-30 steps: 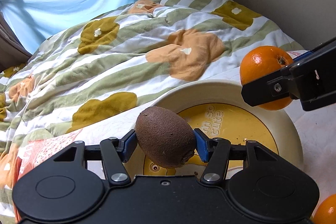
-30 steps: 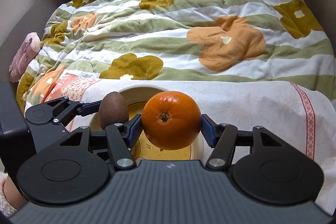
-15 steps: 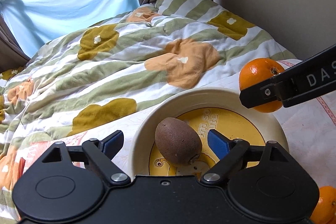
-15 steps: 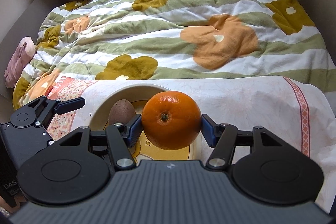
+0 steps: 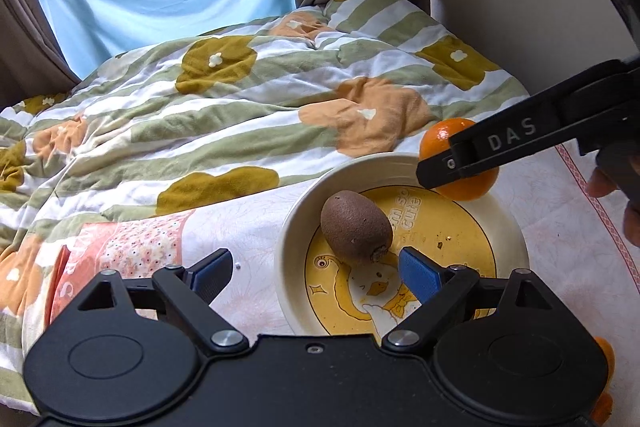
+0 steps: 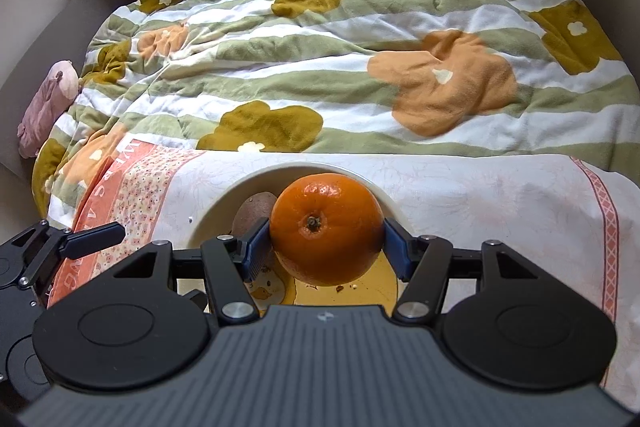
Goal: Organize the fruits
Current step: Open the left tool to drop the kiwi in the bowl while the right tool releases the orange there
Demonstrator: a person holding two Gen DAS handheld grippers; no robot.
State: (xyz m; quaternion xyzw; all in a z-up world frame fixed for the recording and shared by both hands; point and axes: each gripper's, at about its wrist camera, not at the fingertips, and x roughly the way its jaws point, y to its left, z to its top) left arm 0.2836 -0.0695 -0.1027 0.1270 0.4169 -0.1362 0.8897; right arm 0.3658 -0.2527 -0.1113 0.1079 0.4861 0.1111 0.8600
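A brown kiwi (image 5: 355,225) lies in the cream bowl (image 5: 510,223) with a yellow duck print. My left gripper (image 5: 314,273) is open and empty, drawn back just short of the kiwi. My right gripper (image 6: 326,243) is shut on an orange (image 6: 326,227) and holds it over the bowl (image 6: 212,215); the kiwi (image 6: 252,213) shows partly behind its left finger. In the left wrist view the orange (image 5: 466,183) hangs over the bowl's far right rim, partly behind the right gripper's black finger (image 5: 500,143).
The bowl stands on a white floral cloth (image 6: 480,195) laid over a bed with a striped flower quilt (image 6: 320,67). Another orange (image 5: 604,387) lies at the near right edge. A pink plush toy (image 6: 48,107) lies at the bed's left side. A wall runs along the right.
My left gripper opened, left the kiwi in the bowl and pulled back. My right gripper carried the orange forward over the bowl.
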